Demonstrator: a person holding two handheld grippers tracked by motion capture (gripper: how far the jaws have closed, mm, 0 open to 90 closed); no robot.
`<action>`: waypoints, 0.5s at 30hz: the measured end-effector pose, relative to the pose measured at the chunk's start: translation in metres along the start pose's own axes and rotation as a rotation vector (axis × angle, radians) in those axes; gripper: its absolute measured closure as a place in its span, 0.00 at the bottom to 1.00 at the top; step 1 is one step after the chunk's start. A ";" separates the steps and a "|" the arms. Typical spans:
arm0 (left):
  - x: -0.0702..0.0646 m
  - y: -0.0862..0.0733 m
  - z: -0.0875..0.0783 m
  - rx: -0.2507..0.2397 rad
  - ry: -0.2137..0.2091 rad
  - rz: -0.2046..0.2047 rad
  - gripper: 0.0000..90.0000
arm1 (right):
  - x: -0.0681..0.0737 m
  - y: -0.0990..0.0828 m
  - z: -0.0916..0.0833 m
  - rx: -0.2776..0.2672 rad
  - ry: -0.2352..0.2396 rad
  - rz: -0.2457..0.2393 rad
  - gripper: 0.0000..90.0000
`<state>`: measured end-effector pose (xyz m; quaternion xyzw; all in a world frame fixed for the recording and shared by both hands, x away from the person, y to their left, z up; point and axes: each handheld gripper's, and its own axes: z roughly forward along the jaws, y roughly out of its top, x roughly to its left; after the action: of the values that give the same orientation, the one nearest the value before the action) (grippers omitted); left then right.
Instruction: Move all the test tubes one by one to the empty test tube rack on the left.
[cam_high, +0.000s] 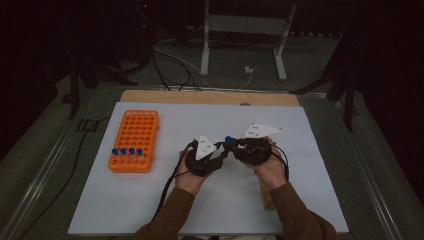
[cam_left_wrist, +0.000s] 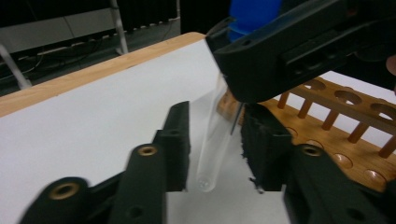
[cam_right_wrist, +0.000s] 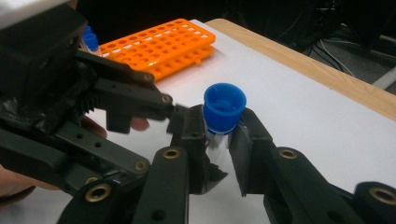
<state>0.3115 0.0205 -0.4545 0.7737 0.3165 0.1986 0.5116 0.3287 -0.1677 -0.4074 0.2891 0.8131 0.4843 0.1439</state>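
**Tube held between two tools**

Forearms reach in over the white desk (cam_high: 125, 200). Left of them, an orange rack (cam_high: 134, 140) stands. Left tool (cam_left_wrist: 215, 144) brackets the clear tube's (cam_left_wrist: 212, 140) lower end, jaws apart. Right tool (cam_right_wrist: 217, 140) clenches the tube under its blue cap (cam_right_wrist: 224, 108). Wooden rack (cam_left_wrist: 355, 135) lies beside.

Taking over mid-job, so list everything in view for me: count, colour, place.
Tube rack: one, orange, left part of the white sheet.
Capped tubes: four, blue caps, in the orange rack's near row.
Held tube: one, clear with a blue cap, at mid-table between both grippers.
Wooden rack: one, light brown, under the person's right hand.
Sheet: one, white, covering the wooden table.
Frame stand: one, pale grey, on the floor beyond the table.
Right gripper: one, black, jaws closed on the tube below its cap.
Left gripper: one, black, jaws either side of the tube's lower end, apart.
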 end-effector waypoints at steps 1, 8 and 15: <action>-0.001 0.000 0.000 -0.003 -0.005 -0.001 0.76 | 0.000 0.000 0.000 0.001 0.002 0.000 0.85; -0.001 -0.001 -0.001 -0.014 -0.015 0.005 0.85 | 0.000 0.000 0.000 0.005 0.012 0.001 0.85; -0.001 -0.002 -0.002 -0.016 -0.018 0.010 0.87 | 0.000 0.000 0.001 0.006 0.025 0.007 0.83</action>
<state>0.3088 0.0215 -0.4560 0.7730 0.3063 0.1965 0.5196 0.3293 -0.1675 -0.4082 0.2861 0.8153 0.4861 0.1311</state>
